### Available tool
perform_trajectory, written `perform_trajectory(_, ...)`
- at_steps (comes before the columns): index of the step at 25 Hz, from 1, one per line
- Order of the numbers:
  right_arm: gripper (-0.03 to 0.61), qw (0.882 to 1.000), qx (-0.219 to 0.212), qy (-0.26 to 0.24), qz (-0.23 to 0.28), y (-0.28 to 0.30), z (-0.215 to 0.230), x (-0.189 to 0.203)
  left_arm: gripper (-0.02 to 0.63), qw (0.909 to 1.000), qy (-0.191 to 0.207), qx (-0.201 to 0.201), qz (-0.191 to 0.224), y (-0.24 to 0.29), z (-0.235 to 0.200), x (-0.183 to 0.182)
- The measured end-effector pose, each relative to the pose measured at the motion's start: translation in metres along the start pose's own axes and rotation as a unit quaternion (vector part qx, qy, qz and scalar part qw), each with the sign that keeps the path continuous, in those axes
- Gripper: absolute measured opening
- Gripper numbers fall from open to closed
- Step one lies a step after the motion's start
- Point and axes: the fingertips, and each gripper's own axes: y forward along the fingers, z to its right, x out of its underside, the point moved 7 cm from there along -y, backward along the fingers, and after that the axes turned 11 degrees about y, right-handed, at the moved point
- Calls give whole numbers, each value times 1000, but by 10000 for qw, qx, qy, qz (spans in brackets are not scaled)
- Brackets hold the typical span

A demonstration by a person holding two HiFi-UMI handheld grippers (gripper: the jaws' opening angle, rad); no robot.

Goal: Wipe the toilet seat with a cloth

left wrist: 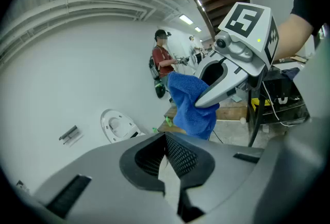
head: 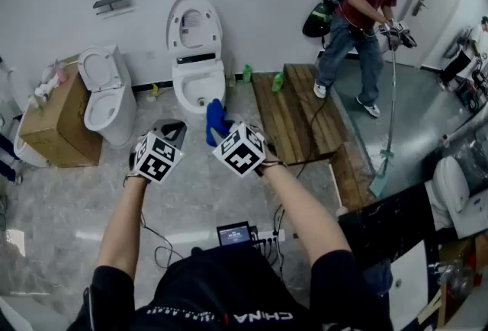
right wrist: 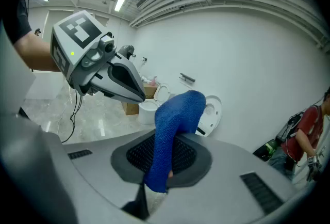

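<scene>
A white toilet [head: 197,55] stands against the far wall with its lid raised; the seat rim [head: 198,84] is bare. It also shows small in the left gripper view as the toilet [left wrist: 118,126] and past the cloth as the toilet [right wrist: 210,113]. My right gripper [head: 219,136] is shut on a blue cloth [head: 215,120], which hangs from its jaws in front of the bowl. The cloth [right wrist: 172,125] stands up out of the right gripper [right wrist: 159,179]. My left gripper [head: 171,131] is beside it, shut and holding nothing. The left gripper [left wrist: 168,169] faces the cloth [left wrist: 192,105].
A second toilet [head: 107,93] and a cardboard box [head: 55,117] stand at the left. A wooden platform [head: 297,110] lies right of the toilet, with green bottles [head: 246,74] by the wall. A person [head: 364,13] mops at the far right. Cables and a device [head: 235,233] lie near my feet.
</scene>
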Motion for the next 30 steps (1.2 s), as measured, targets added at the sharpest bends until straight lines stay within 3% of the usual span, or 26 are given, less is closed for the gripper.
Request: perform_trajectory(30, 49, 9999, -64, 135, 14, -2, 17, 18, 12, 9998, 32, 200, -86, 16, 12, 0)
